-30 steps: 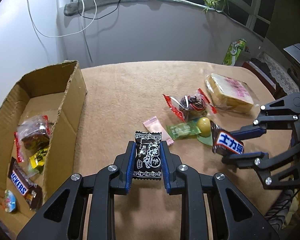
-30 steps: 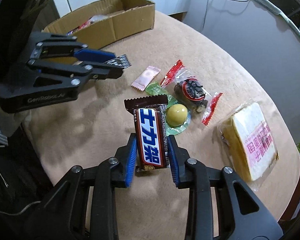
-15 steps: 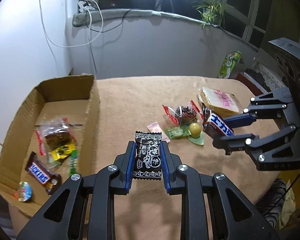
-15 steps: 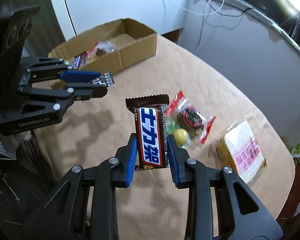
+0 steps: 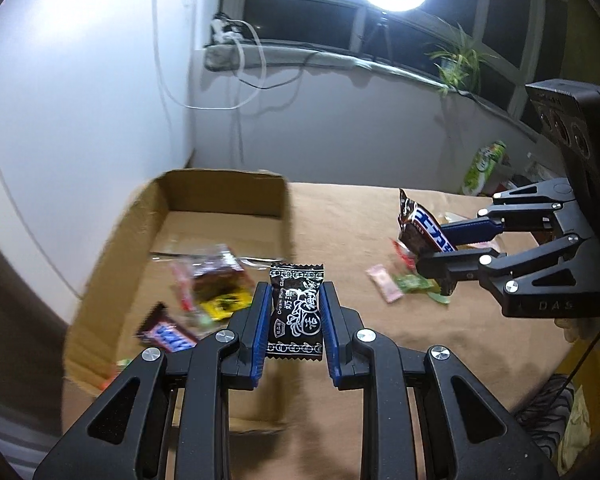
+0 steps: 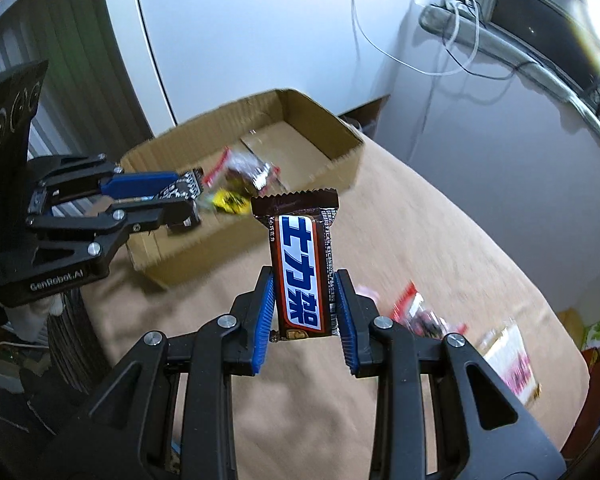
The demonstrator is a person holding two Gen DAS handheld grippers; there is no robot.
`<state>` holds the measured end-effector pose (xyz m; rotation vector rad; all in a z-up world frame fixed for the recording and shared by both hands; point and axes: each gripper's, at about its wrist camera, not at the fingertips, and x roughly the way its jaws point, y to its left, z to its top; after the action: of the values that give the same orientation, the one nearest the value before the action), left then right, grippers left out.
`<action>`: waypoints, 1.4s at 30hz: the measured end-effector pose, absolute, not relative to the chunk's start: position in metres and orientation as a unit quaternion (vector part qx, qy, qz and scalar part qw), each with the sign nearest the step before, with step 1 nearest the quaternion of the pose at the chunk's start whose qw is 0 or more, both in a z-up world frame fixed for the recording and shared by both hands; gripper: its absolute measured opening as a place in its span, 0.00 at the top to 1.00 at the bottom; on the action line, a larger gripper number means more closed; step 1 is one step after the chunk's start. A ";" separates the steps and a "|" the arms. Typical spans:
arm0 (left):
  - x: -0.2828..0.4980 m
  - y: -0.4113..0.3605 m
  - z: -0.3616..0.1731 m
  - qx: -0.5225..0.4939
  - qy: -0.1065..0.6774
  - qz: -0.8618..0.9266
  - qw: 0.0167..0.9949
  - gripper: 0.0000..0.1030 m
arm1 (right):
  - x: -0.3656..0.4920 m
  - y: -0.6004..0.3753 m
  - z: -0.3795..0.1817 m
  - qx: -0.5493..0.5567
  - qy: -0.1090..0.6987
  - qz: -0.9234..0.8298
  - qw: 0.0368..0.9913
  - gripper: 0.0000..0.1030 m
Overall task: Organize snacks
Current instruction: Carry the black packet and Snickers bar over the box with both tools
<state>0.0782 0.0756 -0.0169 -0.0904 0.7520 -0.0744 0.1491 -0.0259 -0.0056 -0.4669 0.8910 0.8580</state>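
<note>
Snacks are seen split between a cardboard box (image 5: 220, 216) and the tan-covered table (image 5: 340, 216) beside it, with two more carried in the air. A black plum-candy packet (image 5: 296, 312) is clamped upright between the blue pads of the left gripper (image 5: 294, 320), whose jaws are drawn in narrow against the wrapper's sides; in the left wrist view it is framed just at the box's near right wall, over the open interior. A brown chocolate bar (image 6: 302, 268) with blue lettering is pinched at its lower half by the right gripper (image 6: 304, 312), jaws likewise closed to the bar's width, the upper half standing free above the fingertips. The bar is held above bare cloth, short of the box's long side wall. The box is shown open-topped, its flaps gone and its rim ragged at the corners, set near the table's left edge close to a white wall (image 5: 80, 100). Inside it, a clear-wrapped dark cake (image 5: 216, 276), a yellow packet (image 5: 224, 304) and a second chocolate bar (image 5: 168, 334) are gathered at the near end, while the far half of the floor is left bare. On the cloth, a pink sachet (image 5: 384, 288) and a green sweet (image 5: 414, 282) are lying close together, and a wrapped slice of bread (image 6: 508, 360) is blurred near the table's rounded far edge.
</note>
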 end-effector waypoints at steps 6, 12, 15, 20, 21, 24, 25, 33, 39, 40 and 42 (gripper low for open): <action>0.071 0.110 -0.017 -0.048 0.366 -0.012 0.929 0.78 | 0.157 0.015 -0.005 -0.214 0.416 0.407 0.784 0.70; 0.069 0.132 -0.020 -0.047 0.369 0.003 0.928 0.78 | 0.166 0.046 -0.008 -0.228 0.420 0.407 0.779 0.70; 0.069 0.139 -0.021 -0.042 0.371 0.005 0.928 0.78 | 0.173 0.059 -0.009 -0.231 0.425 0.407 0.775 0.70; 0.073 0.146 -0.022 -0.039 0.373 0.007 0.927 0.78 | 0.181 0.073 -0.014 -0.238 0.431 0.404 0.771 0.70; 0.074 0.148 -0.022 -0.040 0.373 0.007 0.927 0.78 | 0.183 0.076 -0.016 -0.238 0.432 0.403 0.771 0.70; 0.077 0.153 -0.023 -0.043 0.373 0.008 0.927 0.78 | 0.187 0.082 -0.020 -0.240 0.436 0.401 0.770 0.70; 0.078 0.153 -0.024 -0.043 0.373 0.008 0.927 0.78 | 0.188 0.084 -0.021 -0.240 0.436 0.400 0.769 0.70; 0.084 0.157 -0.029 -0.046 0.378 0.007 0.925 0.78 | 0.197 0.097 -0.028 -0.241 0.442 0.401 0.765 0.70; 0.086 0.157 -0.031 -0.049 0.383 0.007 0.923 0.78 | 0.199 0.097 -0.029 -0.238 0.443 0.397 0.767 0.70; 0.086 0.157 -0.032 -0.049 0.383 0.007 0.922 0.78 | 0.198 0.097 -0.029 -0.238 0.443 0.396 0.768 0.69; 0.086 0.157 -0.033 -0.049 0.384 0.008 0.922 0.78 | 0.198 0.096 -0.028 -0.237 0.441 0.393 0.771 0.57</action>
<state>0.0863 0.1566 -0.0326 -0.1002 0.7891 0.0154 0.1985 0.0956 -0.0281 -0.5146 0.9565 0.8522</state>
